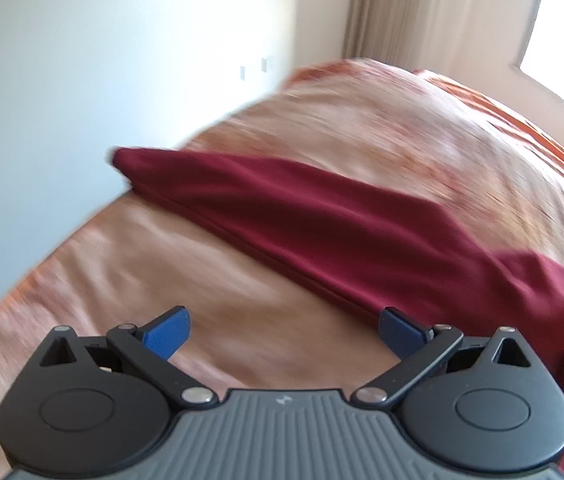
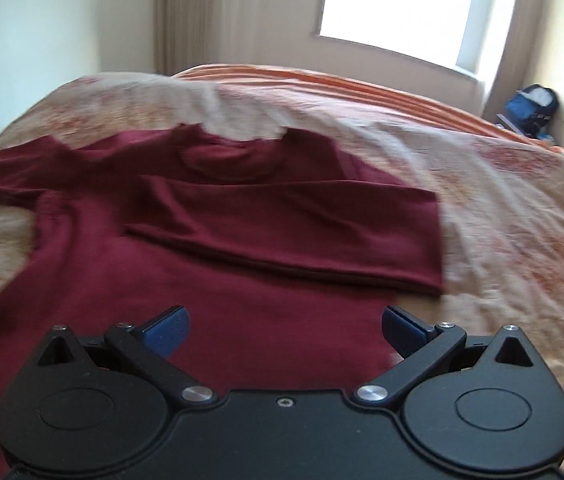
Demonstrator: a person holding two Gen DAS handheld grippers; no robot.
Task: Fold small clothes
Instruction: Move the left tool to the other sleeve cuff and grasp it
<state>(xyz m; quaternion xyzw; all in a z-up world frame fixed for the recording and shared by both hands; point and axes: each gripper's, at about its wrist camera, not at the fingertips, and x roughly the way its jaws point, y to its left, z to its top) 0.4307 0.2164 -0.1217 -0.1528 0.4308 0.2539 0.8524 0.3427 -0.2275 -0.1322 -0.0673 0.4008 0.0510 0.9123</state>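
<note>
Hovering released, left tool (image 1: pixel 283 334) and right tool (image 2: pixel 285 332) face one maroon shirt (image 2: pixel 210 272) on the bedspread (image 2: pixel 501 208).

Shirt (image 2: pixel 210 280) spread on bed (image 2: pixel 501 208), sleeve (image 2: pixel 301 236) folded across its chest, bag (image 2: pixel 533 108) beyond bed's far right corner

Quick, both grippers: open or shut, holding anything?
Left gripper: open, holding nothing, over the bedspread beside the maroon shirt.
Right gripper: open, holding nothing, above the shirt.
</note>
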